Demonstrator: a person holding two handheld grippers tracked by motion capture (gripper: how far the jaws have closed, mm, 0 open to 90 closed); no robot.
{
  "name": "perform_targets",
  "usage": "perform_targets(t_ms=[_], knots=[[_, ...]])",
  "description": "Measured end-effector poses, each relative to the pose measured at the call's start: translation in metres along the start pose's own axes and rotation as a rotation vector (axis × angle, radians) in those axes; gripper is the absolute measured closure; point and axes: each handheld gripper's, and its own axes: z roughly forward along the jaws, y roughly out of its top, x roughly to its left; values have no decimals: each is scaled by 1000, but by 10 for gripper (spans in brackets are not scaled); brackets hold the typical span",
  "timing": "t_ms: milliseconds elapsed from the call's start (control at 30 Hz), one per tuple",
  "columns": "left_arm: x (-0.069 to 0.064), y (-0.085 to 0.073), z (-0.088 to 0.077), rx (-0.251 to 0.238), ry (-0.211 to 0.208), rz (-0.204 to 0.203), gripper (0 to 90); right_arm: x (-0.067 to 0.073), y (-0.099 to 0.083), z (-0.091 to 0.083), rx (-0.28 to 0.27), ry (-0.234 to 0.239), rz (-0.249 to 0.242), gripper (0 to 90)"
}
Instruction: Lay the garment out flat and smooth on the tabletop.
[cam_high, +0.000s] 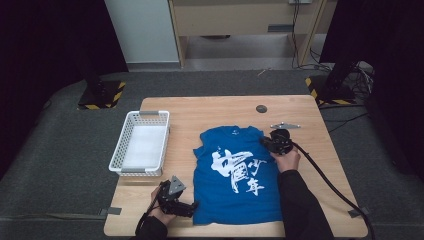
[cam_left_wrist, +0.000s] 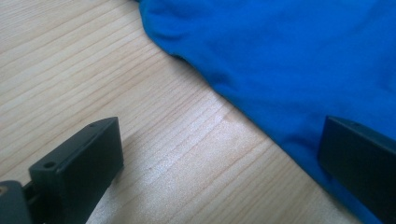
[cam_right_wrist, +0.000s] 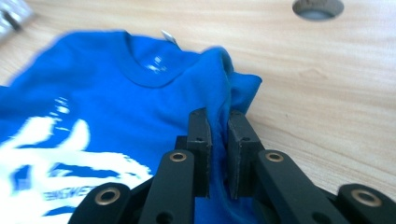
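On the left side of the wooden table (cam_high: 210, 107) sits an empty white basket (cam_high: 140, 143), well apart from the work; nearer the person, the left gripper (cam_high: 192, 206) lies low at the bottom left corner of the blue T-shirt (cam_high: 240, 172), its jaws spread wide with bare wood between them and one jaw over the hem, holding nothing yet. The shirt lies flat, front up, in the middle of the table, white lettering showing and collar toward the far edge. At its right shoulder the right gripper (cam_right_wrist: 218, 135) has its jaws pinched nearly together on a fold of cloth by the sleeve. Beyond it a small metal piece (cam_high: 285, 125) and a round grommet (cam_high: 261, 108) rest on the wood. The shirt looks light, soft and limp, so it will likely sag and drag wherever unsupported; a firm pinch on doubled fabric at hem corner and shoulder seems the best hold
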Motion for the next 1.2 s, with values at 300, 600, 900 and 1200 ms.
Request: perform_targets(t_ms=[300,600,900,1200], knots=[[-1,0,1,-4,1,-1,0,15,14,-26,-41,58,-21,817],[-1,0,1,-5,1,-1,0,48,19,-25,-29,83,-90,817],[-1,0,1,-5,1,-1,0,73,0,0,15,120,-120,815],[-1,0,1,-5,1,-1,0,89,-27,23,51,135,-154,797]])
